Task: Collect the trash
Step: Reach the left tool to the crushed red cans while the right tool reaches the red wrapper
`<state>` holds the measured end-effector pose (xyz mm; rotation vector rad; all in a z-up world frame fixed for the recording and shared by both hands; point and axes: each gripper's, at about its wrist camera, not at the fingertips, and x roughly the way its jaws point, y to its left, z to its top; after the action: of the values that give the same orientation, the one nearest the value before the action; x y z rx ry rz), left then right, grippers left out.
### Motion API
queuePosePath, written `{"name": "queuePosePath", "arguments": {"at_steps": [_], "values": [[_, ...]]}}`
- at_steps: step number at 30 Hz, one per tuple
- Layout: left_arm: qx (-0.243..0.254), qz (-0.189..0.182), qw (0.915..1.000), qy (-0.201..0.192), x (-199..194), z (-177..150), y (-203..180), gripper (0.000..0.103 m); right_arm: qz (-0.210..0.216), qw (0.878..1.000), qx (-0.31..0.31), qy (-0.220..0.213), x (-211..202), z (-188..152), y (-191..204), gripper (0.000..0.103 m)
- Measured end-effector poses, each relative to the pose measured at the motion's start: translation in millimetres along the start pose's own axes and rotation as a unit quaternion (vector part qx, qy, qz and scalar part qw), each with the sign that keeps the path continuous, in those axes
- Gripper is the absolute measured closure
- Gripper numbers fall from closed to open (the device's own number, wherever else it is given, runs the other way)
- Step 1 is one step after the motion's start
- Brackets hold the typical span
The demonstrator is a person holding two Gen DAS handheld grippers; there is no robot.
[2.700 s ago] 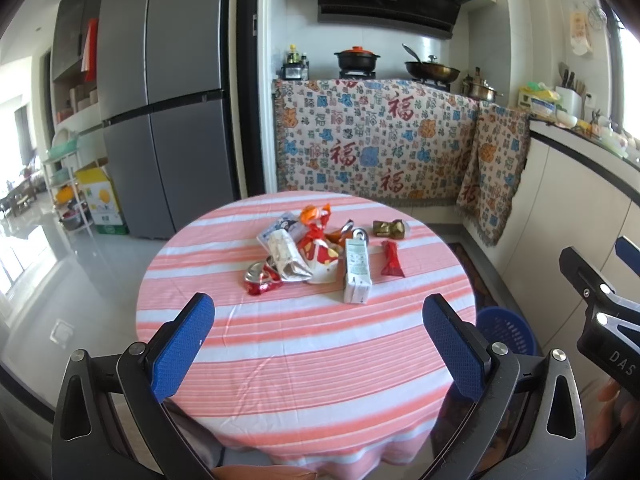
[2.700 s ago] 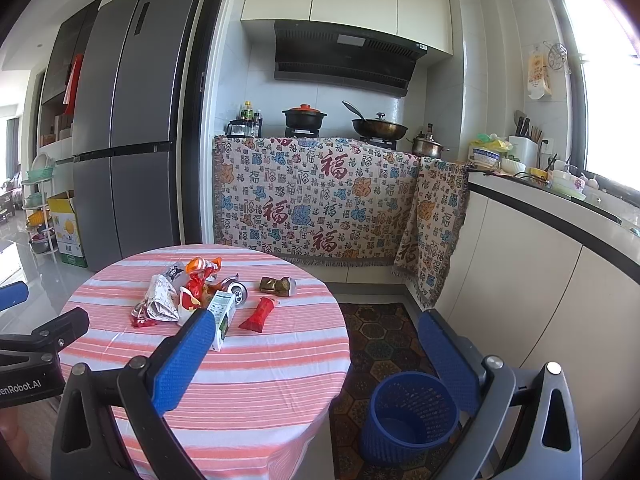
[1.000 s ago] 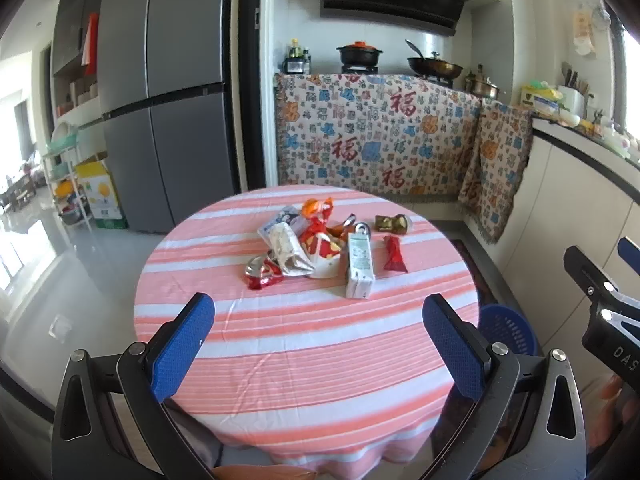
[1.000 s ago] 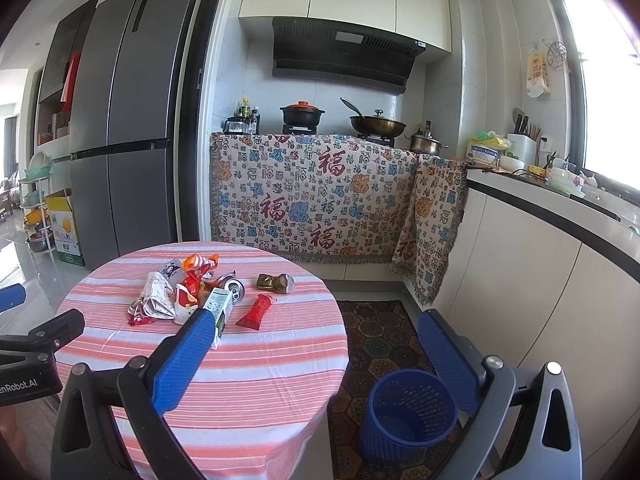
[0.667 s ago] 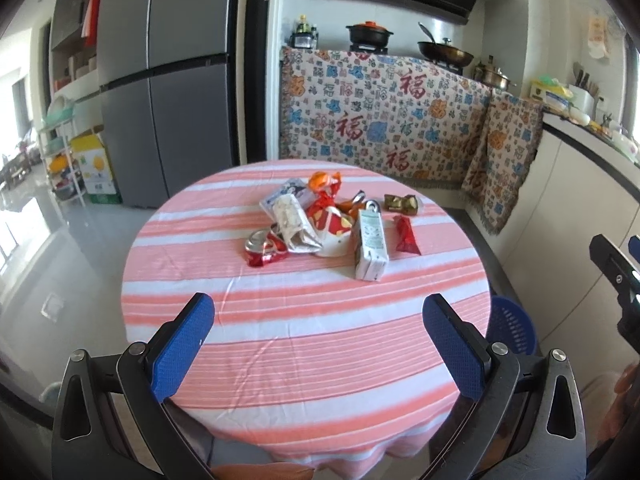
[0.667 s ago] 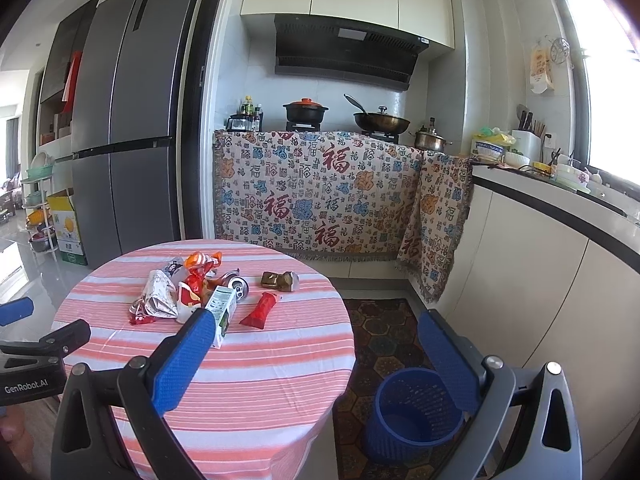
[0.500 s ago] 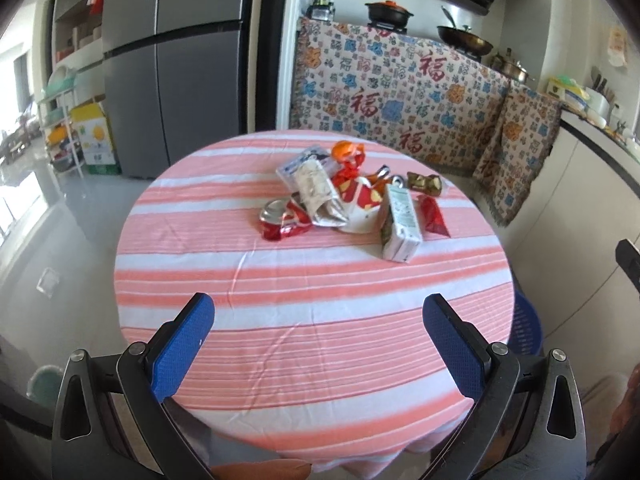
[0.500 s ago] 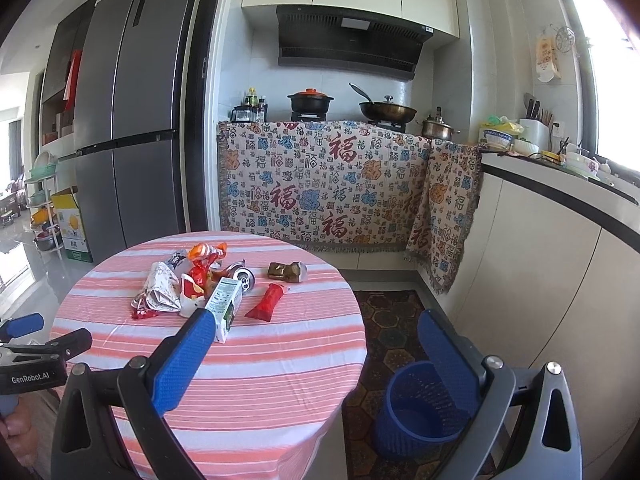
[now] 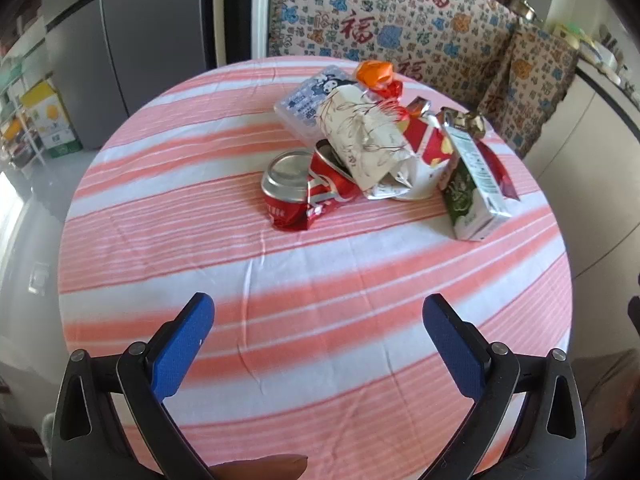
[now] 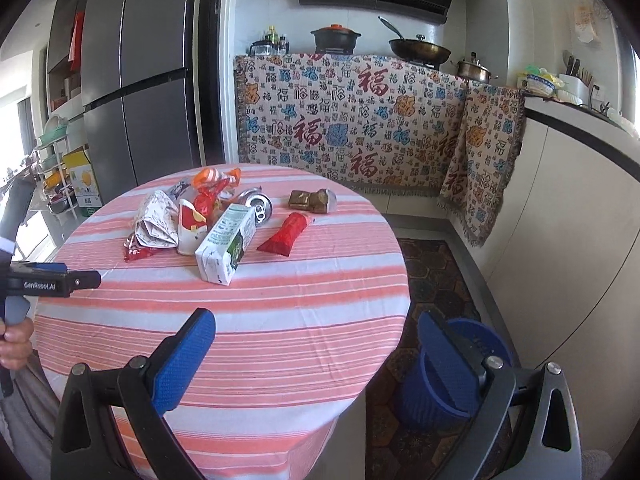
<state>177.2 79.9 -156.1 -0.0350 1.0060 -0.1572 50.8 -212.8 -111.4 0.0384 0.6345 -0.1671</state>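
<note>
A heap of trash lies on the round striped table: a crushed red can, a crumpled paper bag, a green-and-white carton, a red wrapper, a silver can and a brown packet. My left gripper hangs open over the table's near side, short of the red can. My right gripper is open above the table's front right edge, nothing between its fingers. A blue waste basket stands on the floor to the right.
A grey fridge stands behind the table on the left. A patterned cloth drapes the stove counter, and white cabinets run along the right. A dark rug lies between table and cabinets. A hand holds the left gripper's handle.
The left gripper has moved forward and tilted down over the table, so the trash heap looks much nearer. The right gripper has crept closer to the table. Both stay open.
</note>
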Motion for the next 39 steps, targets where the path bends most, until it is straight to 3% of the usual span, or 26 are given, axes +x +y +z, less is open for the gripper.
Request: {"name": "queuePosePath", "arguments": {"at_steps": [2, 7, 16, 19, 24, 26, 27, 30, 33, 38, 39], "values": [[0.020, 0.012, 0.9996, 0.014, 22, 12, 2, 0.000, 0.002, 1.000, 0.006, 0.013, 9, -3, -1, 0.000], [0.037, -0.005, 0.9987, 0.034, 62, 39, 12, 0.000, 0.001, 1.000, 0.004, 0.025, 19, -8, -1, 0.000], [0.080, 0.008, 0.9968, 0.000, 87, 60, 8, 0.000, 0.024, 0.997, 0.024, 0.073, 54, -9, -11, 0.000], [0.083, 0.016, 0.9964, -0.008, 88, 61, 5, 0.000, 0.026, 0.995, 0.042, 0.085, 79, 1, -19, 0.000], [0.071, 0.024, 0.9968, -0.028, 84, 65, 5, 0.002, 0.066, 0.990, 0.074, 0.103, 140, 38, -21, 0.000], [0.069, 0.014, 0.9970, -0.033, 79, 65, 8, 0.011, 0.082, 0.986, 0.086, 0.117, 166, 51, -21, 0.000], [0.066, 0.007, 0.9973, -0.033, 78, 66, 11, 0.017, 0.089, 0.984, 0.094, 0.124, 178, 57, -22, 0.004], [0.059, 0.003, 0.9975, -0.039, 77, 66, 9, 0.018, 0.127, 0.971, 0.135, 0.152, 207, 74, -29, 0.019], [0.060, 0.005, 0.9972, -0.044, 70, 63, 11, 0.018, 0.163, 0.957, 0.163, 0.177, 229, 85, -27, 0.020], [0.042, -0.002, 0.9987, -0.028, 53, 43, 12, 0.018, 0.184, 0.941, 0.161, 0.235, 258, 82, -12, 0.023], [0.041, 0.000, 0.9989, -0.022, 49, 38, 10, 0.018, 0.185, 0.940, 0.155, 0.242, 261, 81, -9, 0.040]]}}
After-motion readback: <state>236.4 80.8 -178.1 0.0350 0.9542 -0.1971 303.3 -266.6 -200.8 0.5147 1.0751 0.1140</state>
